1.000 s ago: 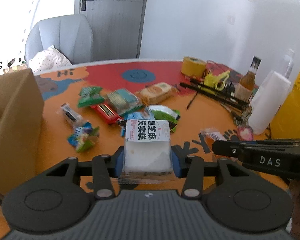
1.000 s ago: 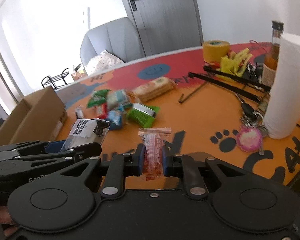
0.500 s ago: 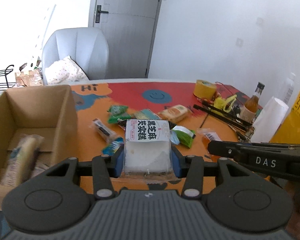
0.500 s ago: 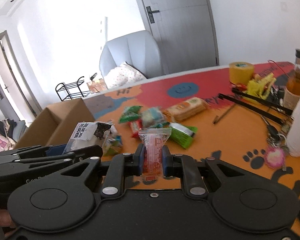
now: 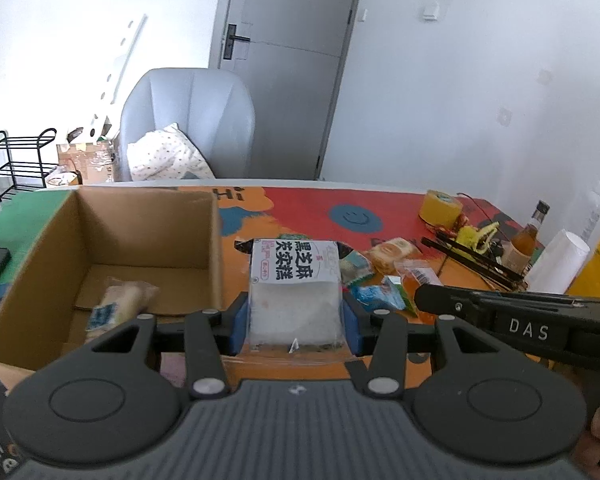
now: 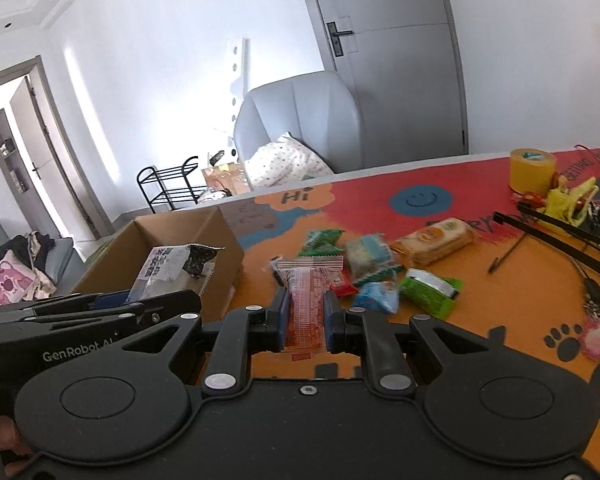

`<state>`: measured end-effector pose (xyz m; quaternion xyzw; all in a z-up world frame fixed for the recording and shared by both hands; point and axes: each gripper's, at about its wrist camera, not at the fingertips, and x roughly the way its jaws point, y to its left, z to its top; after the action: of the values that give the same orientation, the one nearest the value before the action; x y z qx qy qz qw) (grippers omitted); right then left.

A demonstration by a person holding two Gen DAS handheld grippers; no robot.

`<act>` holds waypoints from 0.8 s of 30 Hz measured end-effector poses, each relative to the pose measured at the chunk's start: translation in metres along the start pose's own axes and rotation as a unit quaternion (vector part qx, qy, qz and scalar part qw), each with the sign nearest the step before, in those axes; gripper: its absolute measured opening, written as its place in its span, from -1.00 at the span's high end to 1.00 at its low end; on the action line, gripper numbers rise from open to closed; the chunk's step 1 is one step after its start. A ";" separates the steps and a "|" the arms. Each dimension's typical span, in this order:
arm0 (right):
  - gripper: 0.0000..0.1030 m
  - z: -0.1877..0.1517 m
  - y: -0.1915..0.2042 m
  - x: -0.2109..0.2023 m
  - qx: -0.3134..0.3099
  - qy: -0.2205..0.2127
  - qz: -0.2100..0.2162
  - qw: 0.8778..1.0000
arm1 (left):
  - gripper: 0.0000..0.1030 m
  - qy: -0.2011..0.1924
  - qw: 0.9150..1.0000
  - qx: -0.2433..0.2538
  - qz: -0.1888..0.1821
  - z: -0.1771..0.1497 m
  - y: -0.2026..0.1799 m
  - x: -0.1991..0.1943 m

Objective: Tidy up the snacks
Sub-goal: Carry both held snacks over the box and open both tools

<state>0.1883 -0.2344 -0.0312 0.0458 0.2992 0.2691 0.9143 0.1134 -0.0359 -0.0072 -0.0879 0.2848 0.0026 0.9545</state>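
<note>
Left gripper point(image 5: 295, 322) pinches a white sesame-cake packet point(image 5: 294, 292) beside the open cardboard box point(image 5: 112, 216), which holds 1 wrapped snack point(image 5: 118, 306). Right gripper point(image 6: 306, 322) clamps a red-striped snack packet point(image 6: 306, 302) above the table point(image 6: 520, 292).

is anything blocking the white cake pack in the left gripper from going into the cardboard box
Nothing visible blocks it. The white cake pack is clamped in the left gripper, just right of the cardboard box, whose top is open. One wrapped snack lies inside, leaving bare floor.

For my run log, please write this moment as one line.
left gripper: shut on white cake pack | right gripper: shut on red snack packet | cardboard box: holds one bread pack | more snacks on table
</note>
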 end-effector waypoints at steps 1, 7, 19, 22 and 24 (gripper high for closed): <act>0.69 0.000 0.002 0.001 -0.001 -0.001 0.002 1.000 | 0.11 -0.002 1.000 -0.001 0.001 0.001 0.003 -0.002; 0.69 0.007 0.019 0.009 -0.012 -0.003 0.014 1.000 | 0.11 -0.010 1.000 -0.012 0.013 0.009 0.024 -0.010; 0.69 0.025 0.058 0.031 -0.039 -0.002 0.042 0.998 | 0.11 -0.021 0.998 -0.036 0.043 0.026 0.067 -0.017; 0.69 0.029 0.067 0.037 -0.042 -0.001 0.049 0.998 | 0.11 -0.020 0.998 -0.039 0.048 0.030 0.078 -0.017; 0.69 0.030 0.073 0.041 -0.043 0.000 0.055 0.998 | 0.11 -0.018 0.998 -0.042 0.053 0.032 0.085 -0.015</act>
<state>0.1998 -0.1484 -0.0102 0.0230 0.2847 0.3315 0.8992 0.1137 0.0543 0.0133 -0.1132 0.2711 0.0665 0.9536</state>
